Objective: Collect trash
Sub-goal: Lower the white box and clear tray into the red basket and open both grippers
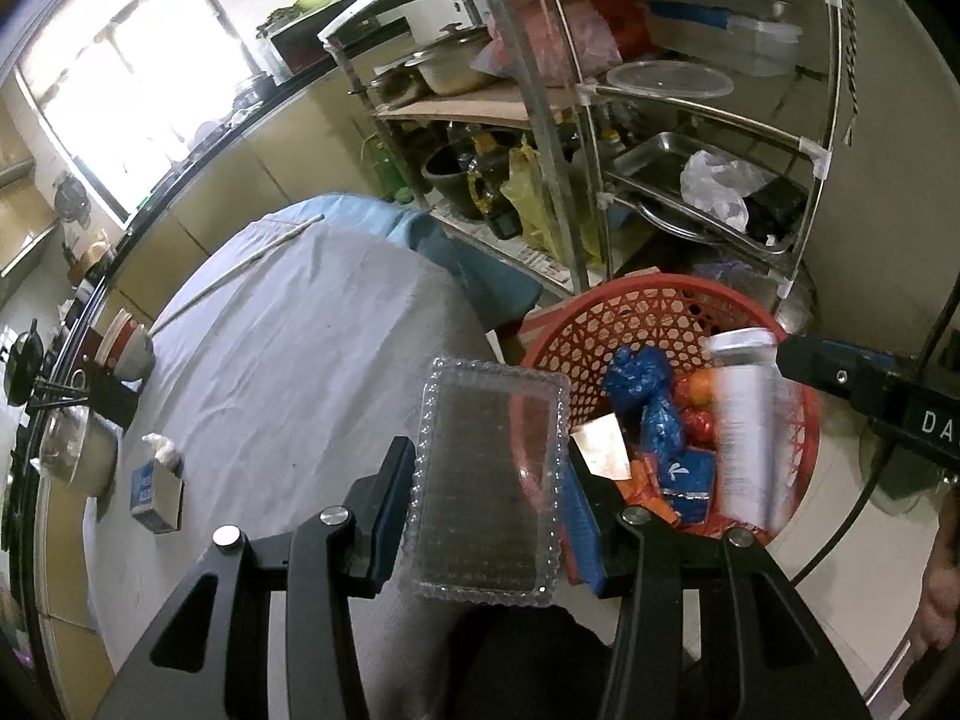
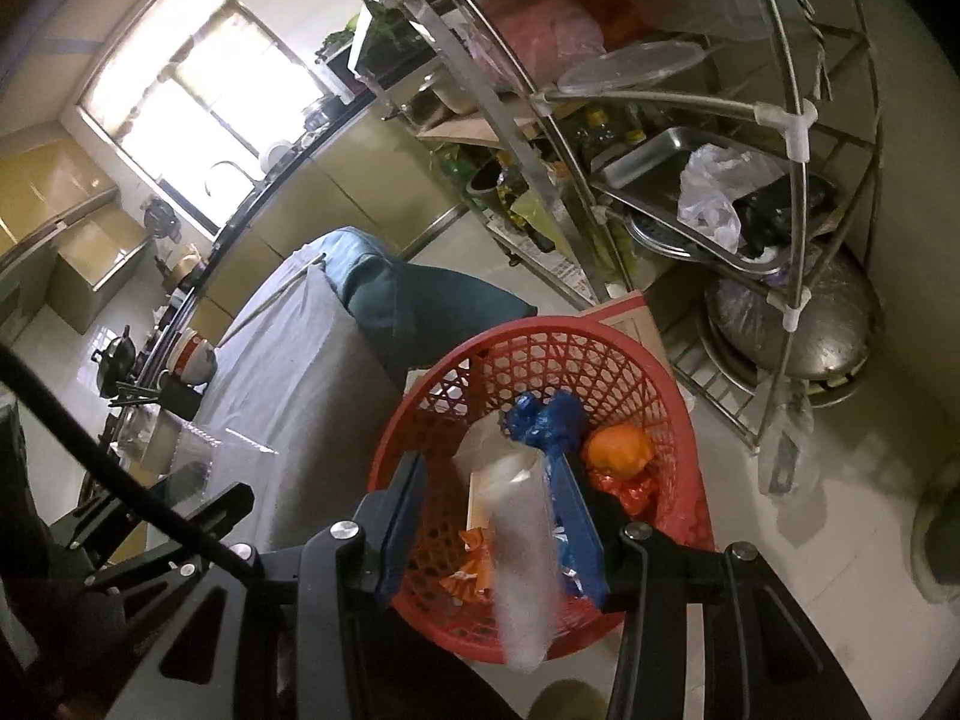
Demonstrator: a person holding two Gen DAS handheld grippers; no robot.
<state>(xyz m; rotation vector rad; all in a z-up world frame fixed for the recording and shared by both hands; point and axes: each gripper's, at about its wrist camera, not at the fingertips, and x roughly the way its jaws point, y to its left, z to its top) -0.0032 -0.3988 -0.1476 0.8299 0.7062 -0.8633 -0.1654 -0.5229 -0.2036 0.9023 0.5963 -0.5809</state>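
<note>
The left gripper (image 1: pixel 489 480) clamped a clear rectangular plastic tray (image 1: pixel 487 483) just left of the red plastic mesh basket (image 1: pixel 606 324). The right gripper (image 2: pixel 495 498) gripped a blurred white cylindrical bottle (image 2: pixel 519 546) above that basket, over blue and orange wrappers.

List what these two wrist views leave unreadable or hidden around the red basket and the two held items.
- White bottle, both views: motion-blurred, label unreadable.
- Red basket, right wrist view: bottom hidden by trash and the right gripper.
- Clear plastic tray in the left gripper, left wrist view: underside unseen.
- Blue bag: contents hidden.
</note>
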